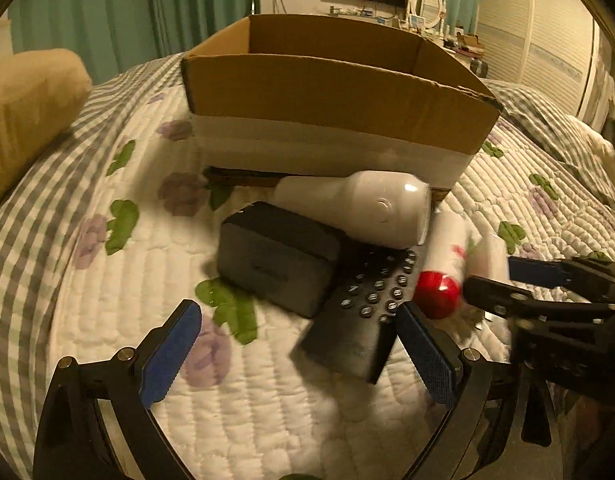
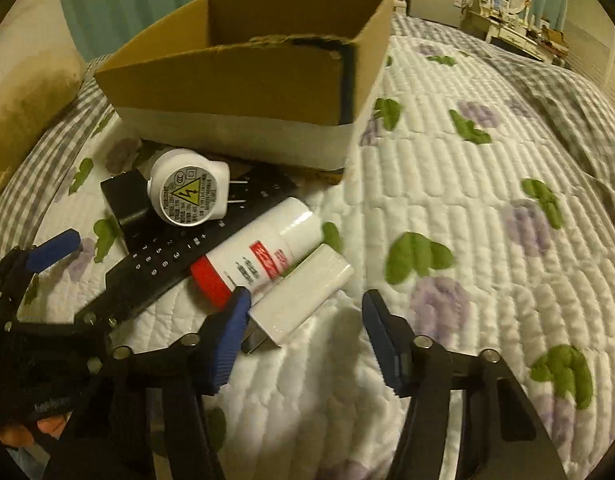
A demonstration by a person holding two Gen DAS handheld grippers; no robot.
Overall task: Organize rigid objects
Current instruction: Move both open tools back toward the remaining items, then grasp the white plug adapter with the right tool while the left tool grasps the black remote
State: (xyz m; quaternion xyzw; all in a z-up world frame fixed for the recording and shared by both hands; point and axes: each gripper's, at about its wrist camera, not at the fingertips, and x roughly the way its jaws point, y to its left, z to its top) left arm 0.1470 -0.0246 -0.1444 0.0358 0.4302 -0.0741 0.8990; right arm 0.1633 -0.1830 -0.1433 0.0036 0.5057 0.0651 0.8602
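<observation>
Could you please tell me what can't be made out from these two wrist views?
- Floor of the open brown cardboard box: hidden by its near wall in both views, so any contents are unknown.
- Far end of the black button remote control: covered by the white round plug adapter in the right wrist view.
- Label text on the white red-capped bottle: blurred and too small.
- Small black rectangular box: its markings are unreadable in the left wrist view.

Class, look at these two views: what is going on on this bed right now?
A person holds two grippers over a small pile on a quilted bed. The left gripper is open near the black remote. The right gripper is open beside a white rectangular block. A red-capped bottle, a white plug adapter and a black box lie nearby. The cardboard box behind shows nothing inside yet.
</observation>
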